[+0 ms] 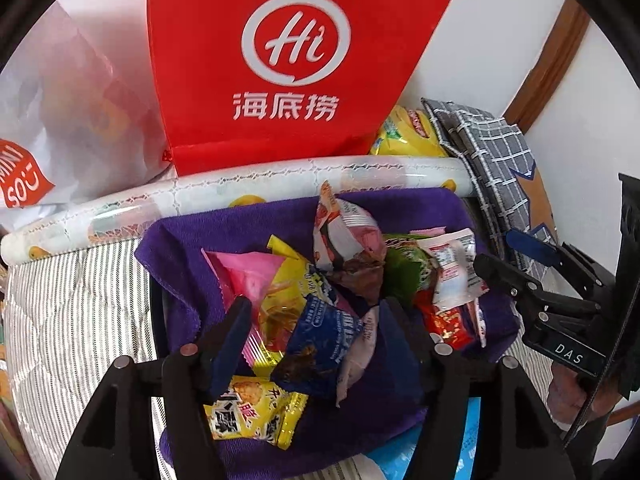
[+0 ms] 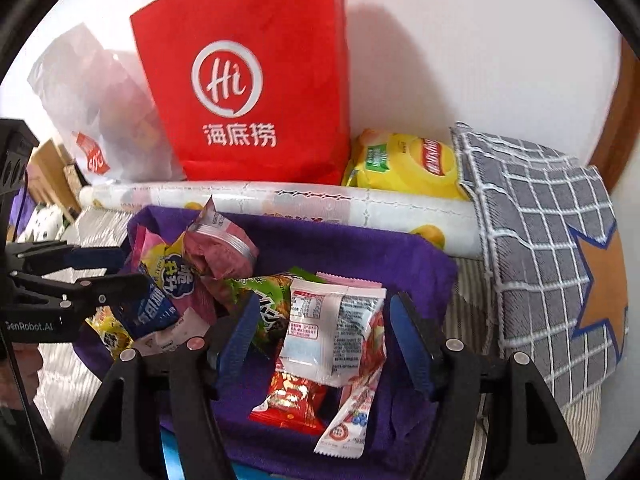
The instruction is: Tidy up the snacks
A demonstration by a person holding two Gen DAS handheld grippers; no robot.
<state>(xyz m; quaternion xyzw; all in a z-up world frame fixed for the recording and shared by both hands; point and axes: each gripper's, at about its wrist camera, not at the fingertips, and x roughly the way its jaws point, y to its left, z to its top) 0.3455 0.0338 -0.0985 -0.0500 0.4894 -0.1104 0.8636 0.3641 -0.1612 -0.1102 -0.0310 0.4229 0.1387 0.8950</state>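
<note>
While both tools hang over it, the purple cloth (image 1: 168,248) spreads beneath them, the red bag (image 1: 280,60) standing beyond. Snack packets (image 1: 320,272) are heaped on the cloth under the tips. The left gripper (image 1: 316,320) straddles a blue packet (image 1: 324,328), jaws apart, gripping nothing; the right gripper (image 2: 320,332) likewise gapes around a white packet (image 2: 332,332).

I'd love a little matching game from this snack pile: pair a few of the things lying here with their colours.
Things:
1. Tall paper bag
2. Cloth under the snacks
3. Chip bag by the wall
4. Checked pillow

Colours:
A. yellow
B. grey with white lines
C. red
D. purple

Pairs: 1-C, 2-D, 3-A, 4-B
</note>
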